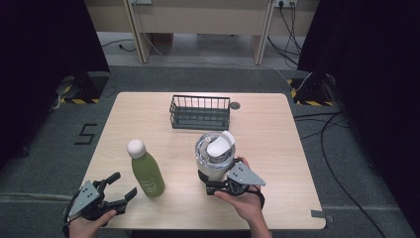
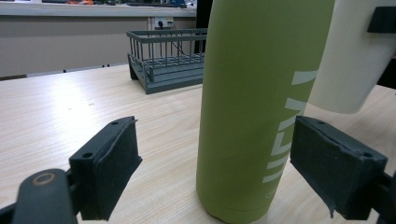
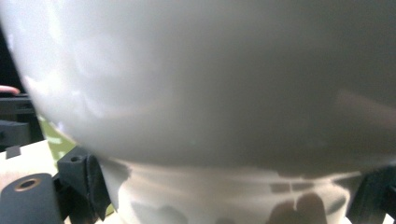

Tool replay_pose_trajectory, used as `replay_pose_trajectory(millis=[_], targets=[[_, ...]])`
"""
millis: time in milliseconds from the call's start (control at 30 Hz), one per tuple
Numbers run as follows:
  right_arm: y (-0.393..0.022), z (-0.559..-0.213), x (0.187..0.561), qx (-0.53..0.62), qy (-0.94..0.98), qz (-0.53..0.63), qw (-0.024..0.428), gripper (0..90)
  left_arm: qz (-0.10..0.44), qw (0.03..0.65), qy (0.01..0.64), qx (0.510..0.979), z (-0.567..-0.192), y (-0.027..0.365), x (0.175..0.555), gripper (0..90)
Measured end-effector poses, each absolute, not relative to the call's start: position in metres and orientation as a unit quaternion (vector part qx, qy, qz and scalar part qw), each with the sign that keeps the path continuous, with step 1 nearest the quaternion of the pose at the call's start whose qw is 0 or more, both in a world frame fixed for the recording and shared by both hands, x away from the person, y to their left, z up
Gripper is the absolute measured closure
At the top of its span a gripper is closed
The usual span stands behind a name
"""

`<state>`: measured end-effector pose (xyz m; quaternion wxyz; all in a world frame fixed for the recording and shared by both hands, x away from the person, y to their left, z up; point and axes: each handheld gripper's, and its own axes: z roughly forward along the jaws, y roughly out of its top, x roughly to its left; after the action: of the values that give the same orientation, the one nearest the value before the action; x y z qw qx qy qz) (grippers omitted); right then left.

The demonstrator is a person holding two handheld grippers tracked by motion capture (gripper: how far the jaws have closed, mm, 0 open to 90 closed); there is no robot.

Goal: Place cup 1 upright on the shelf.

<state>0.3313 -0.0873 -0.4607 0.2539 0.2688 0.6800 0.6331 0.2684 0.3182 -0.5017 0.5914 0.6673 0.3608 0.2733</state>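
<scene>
My right gripper [image 1: 215, 180] is shut on the narrow lower part of a white tumbler [image 1: 214, 153] with a flip lid, at the table's front middle. In the right gripper view the tumbler's wall [image 3: 210, 93] bulges above the right gripper [image 3: 224, 196]. Seen from the left gripper view, the tumbler [image 2: 350, 60] appears to hang just above the tabletop. A green bottle [image 1: 147, 176] with a white cap stands upright to its left. My left gripper [image 1: 124, 184] is open at the front left corner. The bottle [image 2: 252, 116] stands just ahead of the left gripper [image 2: 215, 172], untouched.
A dark wire rack [image 1: 200, 113] sits empty at the back middle of the wooden table [image 1: 267, 134], and also shows in the left gripper view [image 2: 163, 60]. A small round grommet [image 1: 235, 105] lies beside it. Floor and cables surround the table.
</scene>
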Motion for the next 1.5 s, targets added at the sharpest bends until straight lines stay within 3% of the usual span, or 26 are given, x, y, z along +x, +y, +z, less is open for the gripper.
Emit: replay_pose_trajectory(millis=[1500], targets=[[-0.095, -0.418, 0.411, 0.328, 0.631, 0.627, 0.319, 10.7, 0.272, 0.594, 0.365, 0.663, -0.502, 0.320, 0.269, 14.8]])
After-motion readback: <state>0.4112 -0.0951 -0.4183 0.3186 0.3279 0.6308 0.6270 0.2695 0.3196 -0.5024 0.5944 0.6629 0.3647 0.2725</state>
